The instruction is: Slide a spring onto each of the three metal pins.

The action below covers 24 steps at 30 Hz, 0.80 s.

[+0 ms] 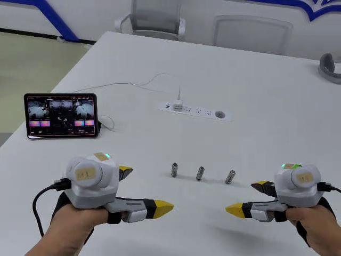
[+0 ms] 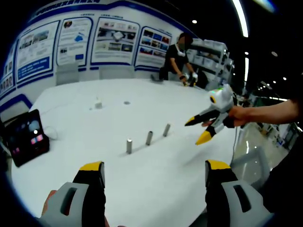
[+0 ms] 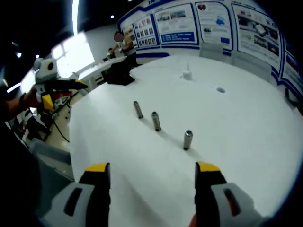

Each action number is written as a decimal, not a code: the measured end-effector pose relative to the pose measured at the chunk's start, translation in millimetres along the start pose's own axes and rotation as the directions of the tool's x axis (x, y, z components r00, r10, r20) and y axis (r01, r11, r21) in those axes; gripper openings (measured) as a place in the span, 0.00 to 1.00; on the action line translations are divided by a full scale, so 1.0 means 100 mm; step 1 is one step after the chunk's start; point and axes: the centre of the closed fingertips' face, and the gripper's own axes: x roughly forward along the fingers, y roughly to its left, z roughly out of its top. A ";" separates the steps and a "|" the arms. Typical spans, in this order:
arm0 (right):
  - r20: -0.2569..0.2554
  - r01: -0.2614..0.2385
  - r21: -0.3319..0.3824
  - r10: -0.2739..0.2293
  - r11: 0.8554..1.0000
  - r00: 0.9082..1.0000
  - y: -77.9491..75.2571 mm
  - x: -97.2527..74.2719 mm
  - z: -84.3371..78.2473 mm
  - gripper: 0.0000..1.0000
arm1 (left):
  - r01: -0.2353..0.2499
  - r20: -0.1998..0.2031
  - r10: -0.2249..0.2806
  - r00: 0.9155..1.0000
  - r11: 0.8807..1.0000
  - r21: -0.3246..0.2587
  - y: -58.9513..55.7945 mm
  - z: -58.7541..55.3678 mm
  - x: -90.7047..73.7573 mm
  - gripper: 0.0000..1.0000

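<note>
Three metal pins [image 1: 200, 173] are set in a row on the table [image 1: 266, 96]; a power strip [image 1: 194, 111] is placed behind them and a tablet [image 1: 61, 115] to their left.

three pins: one pin [image 1: 174, 169], a second pin [image 1: 200, 173], a third pin [image 1: 230, 176]. three springs, one around each. two claws: left claw [image 1: 146, 188], right claw [image 1: 245, 196]. one bench [image 1: 266, 96]. one tablet [image 1: 61, 116], one power strip [image 1: 194, 111], one plug [image 1: 178, 105] in it. two chairs: one chair [image 1: 154, 18], another chair [image 1: 253, 33].

Holds the left gripper [image 1: 145, 189] left of the three pins [image 1: 200, 173], jaws spread wide. Holds the right gripper [image 1: 248, 197] to their right, likewise spread, tips pointing inward.
</note>
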 end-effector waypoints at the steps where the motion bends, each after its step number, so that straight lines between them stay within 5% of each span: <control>1: 0.001 0.003 0.003 -0.003 1.000 1.000 0.01 -0.01 -0.01 0.75 | 0.002 0.000 -0.002 1.000 1.000 -0.003 0.01 0.00 0.00 0.88; 7: 0.053 0.012 0.050 -0.015 0.999 0.998 0.05 -0.11 0.04 0.76 | -0.005 0.004 0.005 1.000 1.000 -0.012 0.05 0.01 0.00 0.89; 24: 0.092 0.038 0.103 -0.048 0.994 0.995 0.23 -0.33 -0.04 0.82 | 0.008 0.021 -0.008 1.000 1.000 -0.014 0.11 0.02 -0.01 0.95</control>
